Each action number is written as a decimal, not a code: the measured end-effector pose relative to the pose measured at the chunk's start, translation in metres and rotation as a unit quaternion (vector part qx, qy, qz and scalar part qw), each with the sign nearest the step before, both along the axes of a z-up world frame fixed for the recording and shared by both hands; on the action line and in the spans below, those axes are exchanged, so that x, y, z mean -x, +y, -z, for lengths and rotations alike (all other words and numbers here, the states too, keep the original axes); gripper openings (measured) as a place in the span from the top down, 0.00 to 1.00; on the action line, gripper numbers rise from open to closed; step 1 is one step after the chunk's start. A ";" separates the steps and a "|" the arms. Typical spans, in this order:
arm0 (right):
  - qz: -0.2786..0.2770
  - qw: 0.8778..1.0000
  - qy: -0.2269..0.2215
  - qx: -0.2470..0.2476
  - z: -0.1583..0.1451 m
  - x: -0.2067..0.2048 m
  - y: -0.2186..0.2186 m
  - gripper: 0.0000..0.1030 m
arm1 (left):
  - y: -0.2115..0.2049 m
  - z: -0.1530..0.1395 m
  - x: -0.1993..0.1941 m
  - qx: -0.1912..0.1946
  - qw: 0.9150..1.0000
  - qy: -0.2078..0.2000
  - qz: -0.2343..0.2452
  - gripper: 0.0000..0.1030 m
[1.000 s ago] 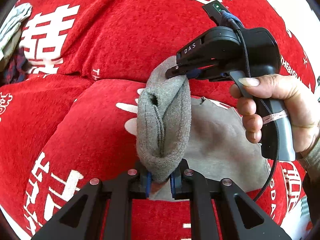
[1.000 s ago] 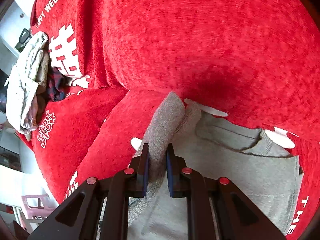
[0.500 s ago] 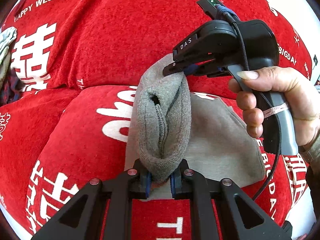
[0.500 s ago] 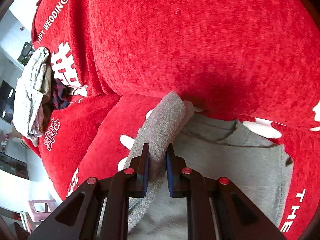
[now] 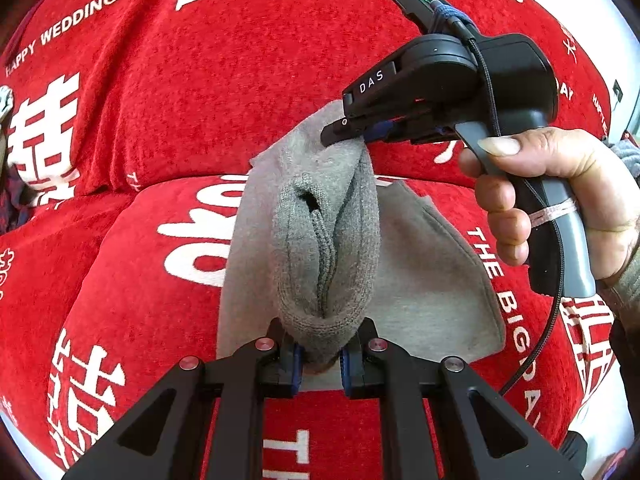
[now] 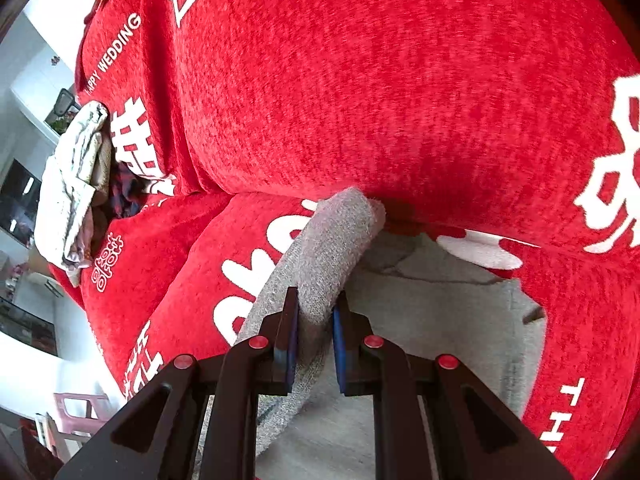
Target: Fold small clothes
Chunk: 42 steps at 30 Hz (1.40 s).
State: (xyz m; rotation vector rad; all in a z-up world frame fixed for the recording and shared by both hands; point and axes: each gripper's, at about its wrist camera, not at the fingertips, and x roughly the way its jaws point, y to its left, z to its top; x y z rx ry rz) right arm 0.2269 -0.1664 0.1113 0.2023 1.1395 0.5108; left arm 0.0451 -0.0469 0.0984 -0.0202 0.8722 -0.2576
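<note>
A small grey knit garment [image 5: 420, 280] lies on the red sofa seat. One edge of it is lifted into a rolled fold [image 5: 328, 240]. My left gripper [image 5: 318, 354] is shut on the near end of that fold. My right gripper [image 5: 348, 132], held in a hand, is shut on the far end of the same fold. In the right wrist view the right gripper [image 6: 316, 322] pinches the grey fold [image 6: 332, 256], and the rest of the garment [image 6: 440, 320] lies flat to its right.
The red sofa cover [image 5: 200, 80] with white lettering fills both views; its backrest [image 6: 360, 80] rises just behind the garment. A pile of light and dark clothes [image 6: 76, 184] lies at the sofa's far left. A pink stool [image 6: 76, 408] stands on the floor.
Both grippers have carried the lifted grey fold sideways over the flat part of the garment, keeping their hold. More of the sofa's white lettering shows beside the fold.
</note>
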 end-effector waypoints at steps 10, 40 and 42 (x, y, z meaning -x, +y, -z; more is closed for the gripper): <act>0.009 1.000 -0.007 -0.020 0.001 0.007 -0.037 0.84 | -0.032 -0.001 0.004 -0.013 1.000 0.002 0.023 0.85; 0.051 0.997 0.011 -0.054 0.059 0.018 -0.147 0.84 | -0.166 0.039 0.013 -0.119 0.987 0.017 0.104 0.85; 0.054 0.997 0.012 -0.054 0.064 0.019 -0.152 0.84 | -0.170 0.042 0.012 -0.124 0.987 0.019 0.105 0.85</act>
